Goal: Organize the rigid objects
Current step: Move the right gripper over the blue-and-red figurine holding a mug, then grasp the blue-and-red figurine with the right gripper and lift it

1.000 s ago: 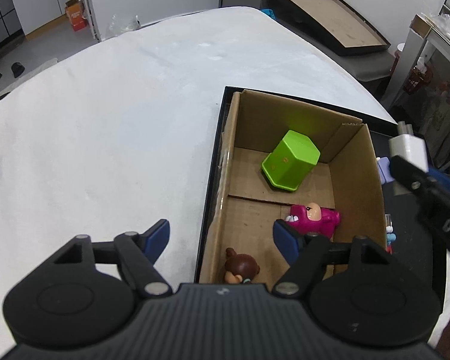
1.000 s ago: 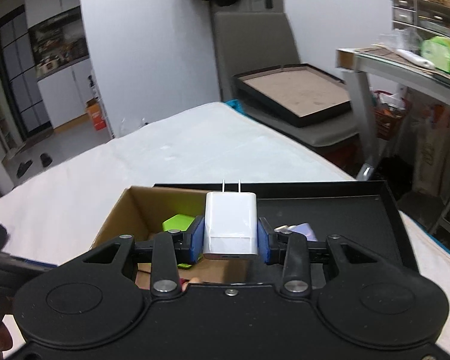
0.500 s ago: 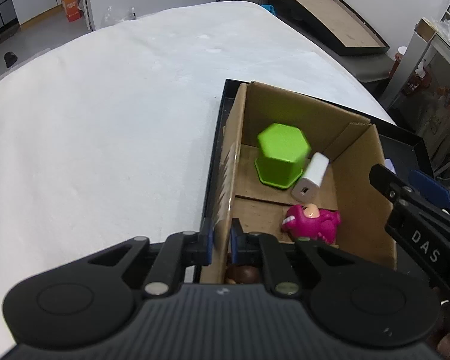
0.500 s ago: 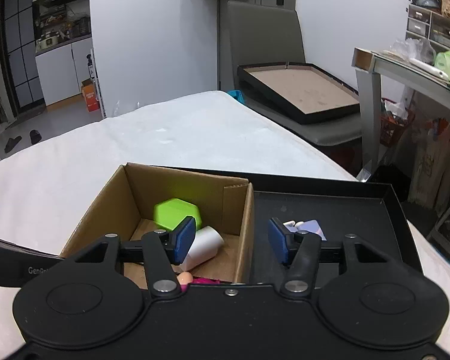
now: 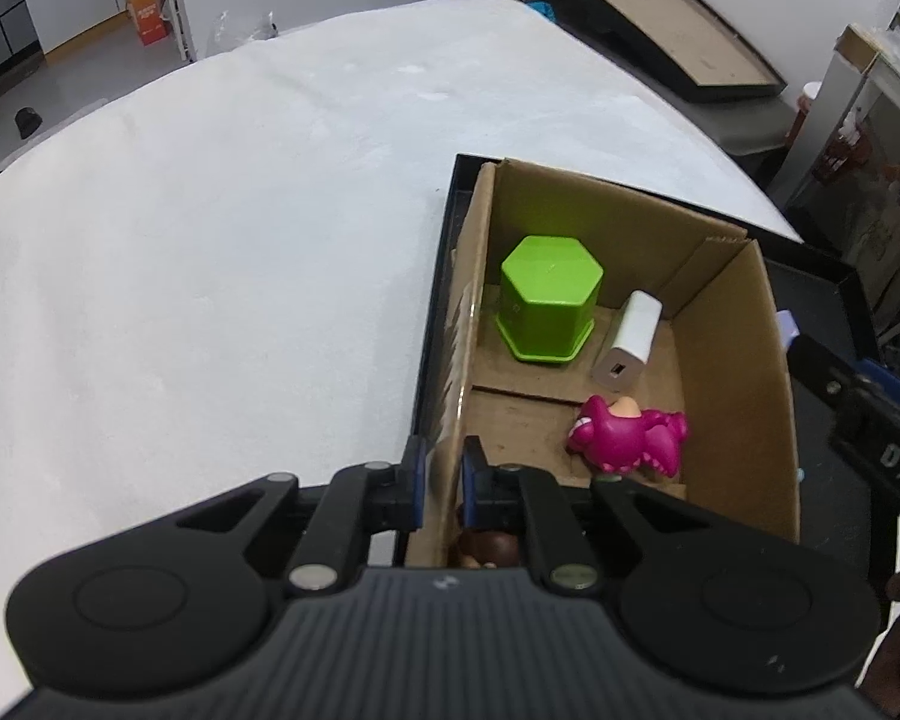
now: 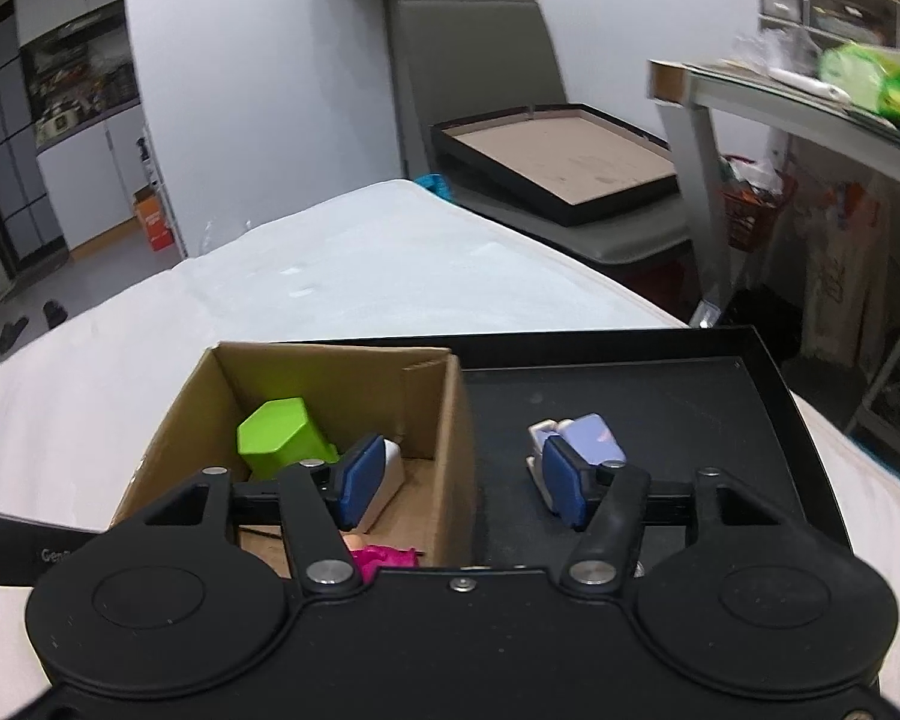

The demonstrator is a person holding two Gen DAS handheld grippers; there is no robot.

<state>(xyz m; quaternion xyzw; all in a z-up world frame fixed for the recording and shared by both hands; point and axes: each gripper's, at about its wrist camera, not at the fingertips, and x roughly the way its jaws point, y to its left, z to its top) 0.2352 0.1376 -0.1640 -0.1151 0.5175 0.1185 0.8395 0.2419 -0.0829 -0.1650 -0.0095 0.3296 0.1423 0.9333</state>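
Observation:
A cardboard box [image 5: 732, 360] stands at the left end of a black tray [image 6: 660, 384]. In it are a green hexagonal cup [image 5: 546, 300], upside down, a white charger [image 5: 627, 336], a pink toy figure [image 5: 627, 435] and a brown-haired figure [image 5: 489, 549], mostly hidden. My left gripper [image 5: 443, 489] is shut on the box's left wall. My right gripper [image 6: 459, 483] is open and empty above the box's right wall [image 6: 453, 450]. A small lilac and white object [image 6: 576, 435] lies on the tray by its right finger.
The tray sits on a white padded table [image 5: 210, 240]. A second framed tray [image 6: 564, 162] rests on a grey chair beyond the table. A metal desk [image 6: 798, 102] with clutter stands to the right.
My right gripper opened and the white charger dropped into the box beside the green cup. My left gripper closed on the box's left wall. The green cup now stands upside down.

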